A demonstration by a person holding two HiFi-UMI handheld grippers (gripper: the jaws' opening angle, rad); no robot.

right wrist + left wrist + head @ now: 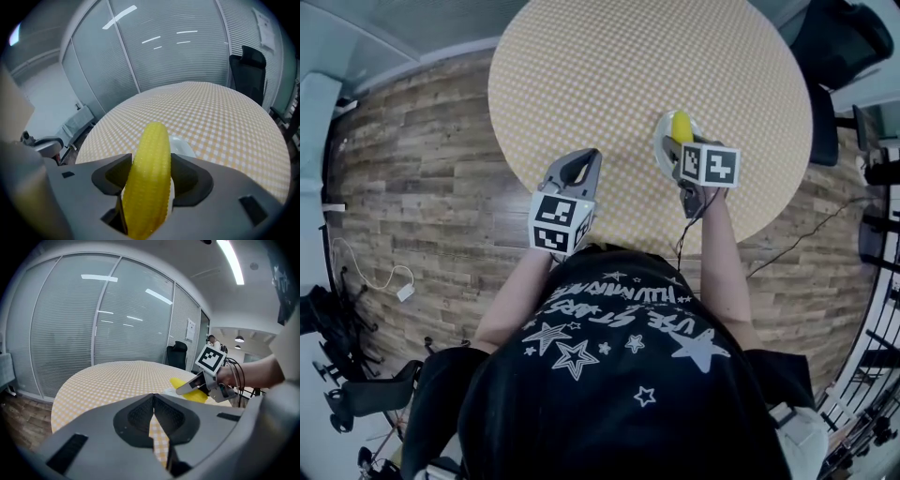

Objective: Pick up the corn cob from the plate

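My right gripper [150,161] is shut on the yellow corn cob [151,178], which sticks out forward between the jaws. The cob hangs a little above the small white plate [183,147] on the round checked table [220,117]. From the head view the corn cob [682,125] shows over the plate [660,150] near the table's near right edge, in front of the right gripper [682,142]. My left gripper [580,159] hovers at the table's near edge, shut and holding nothing. In the left gripper view its jaws [153,400] meet, and the corn cob [188,391] is seen to the right.
The yellow checked table [609,75] stretches far ahead and to the left. A black office chair [842,37] stands at the far right, beyond the table. Wooden floor [422,178] surrounds the table, with glass walls and blinds [70,333] behind.
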